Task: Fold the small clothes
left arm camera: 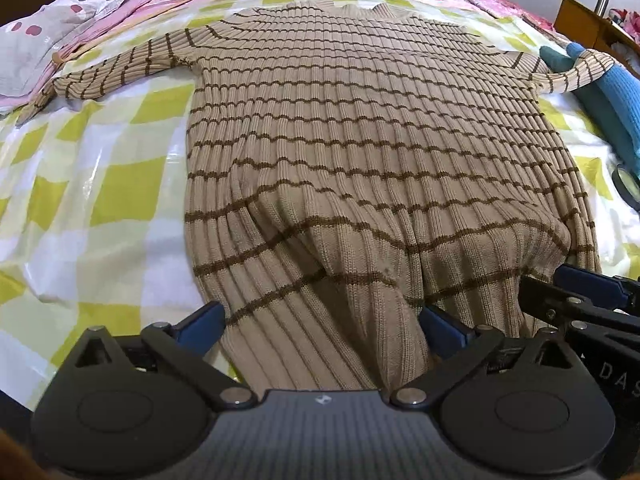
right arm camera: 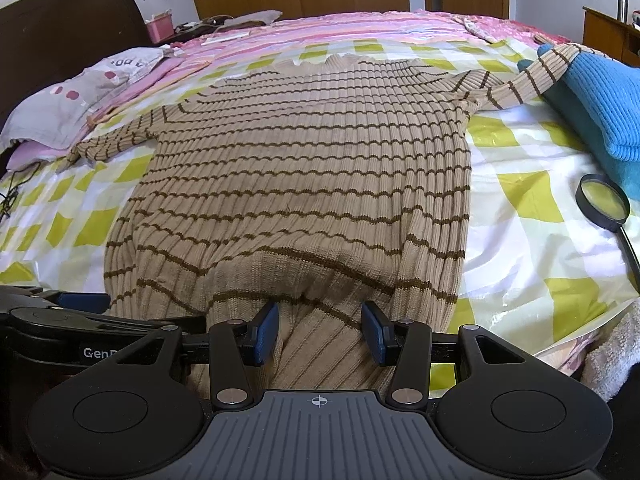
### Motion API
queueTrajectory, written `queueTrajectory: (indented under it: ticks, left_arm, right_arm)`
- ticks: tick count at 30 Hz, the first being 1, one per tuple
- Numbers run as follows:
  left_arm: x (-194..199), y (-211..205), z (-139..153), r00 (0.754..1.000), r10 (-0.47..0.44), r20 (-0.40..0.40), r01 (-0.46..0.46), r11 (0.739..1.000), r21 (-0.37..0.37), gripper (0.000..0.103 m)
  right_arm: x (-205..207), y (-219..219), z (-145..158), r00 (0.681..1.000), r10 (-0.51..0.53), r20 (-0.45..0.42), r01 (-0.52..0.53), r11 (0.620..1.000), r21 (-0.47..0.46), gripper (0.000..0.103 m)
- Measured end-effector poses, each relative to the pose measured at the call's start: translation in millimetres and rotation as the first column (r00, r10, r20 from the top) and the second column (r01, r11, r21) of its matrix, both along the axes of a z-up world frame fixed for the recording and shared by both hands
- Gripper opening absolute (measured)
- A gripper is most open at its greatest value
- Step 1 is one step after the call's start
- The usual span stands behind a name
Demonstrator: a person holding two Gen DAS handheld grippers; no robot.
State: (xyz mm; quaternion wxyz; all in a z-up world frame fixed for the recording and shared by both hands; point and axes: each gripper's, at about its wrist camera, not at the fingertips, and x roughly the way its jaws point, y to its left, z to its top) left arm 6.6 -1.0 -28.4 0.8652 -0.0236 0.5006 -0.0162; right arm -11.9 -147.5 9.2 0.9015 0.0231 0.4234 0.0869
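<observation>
Before you lies a tan ribbed-knit sweater with thin dark-brown stripes (left arm camera: pixel 360 128), spread flat, collar at the far end, both sleeves stretched sideways. Its near hem is bunched and raised off the bed; the right cuff rests on a blue knit.

checked bed (right arm camera: pixel 520 216), striped sweater (right arm camera: pixel 304 168), magnifier (right arm camera: pixel 604 202)

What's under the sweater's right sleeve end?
The tan brown-striped ribbed sweater drapes its sleeve end over a folded blue knit garment; anything beneath that is hidden.
</observation>
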Motion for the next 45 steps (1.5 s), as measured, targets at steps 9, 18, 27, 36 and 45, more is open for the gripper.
queueTrajectory:
  ticks: [9, 18, 27, 36, 45]
  left_arm:
    - [0.4, 1.0, 0.5, 1.0, -0.003, -0.001, 0.003, 1.0, -0.001, 0.103]
    - [-2.2, 11.5, 10.1, 0.998, 0.04, 0.055, -0.038, 0.999, -0.033, 0.103]
    - [-4.4, 12.3, 18.5, 0.992, 0.046, 0.117, -0.047, 0.999, 0.012, 0.103]
    - [-5.1, 12.5, 16.3, 0.993, 0.048, 0.108, -0.051, 0.998, 0.022, 0.103]
    - [-7.0, 16.7, 14.9, 0.995, 0.049, 0.086, -0.052, 0.998, 0.022, 0.103]
  right_arm:
    - [0.2, 0.2, -0.4, 1.0, 0.0, -0.001, 0.0, 1.0, 0.0, 0.046]
    - [-2.2, -0.9, 2.5, 1.0, -0.009, 0.022, 0.009, 1.0, -0.001, 0.047]
    - [-3.1, -2.5, 5.3, 0.999, -0.024, 0.035, 0.024, 1.0, -0.002, 0.047]
    - [-3.0, -4.7, 4.7, 0.999, -0.033, 0.033, 0.034, 0.999, -0.006, 0.047]
    - [-1.7, -8.0, 3.0, 0.999, -0.048, 0.021, 0.049, 0.999, -0.023, 0.047]
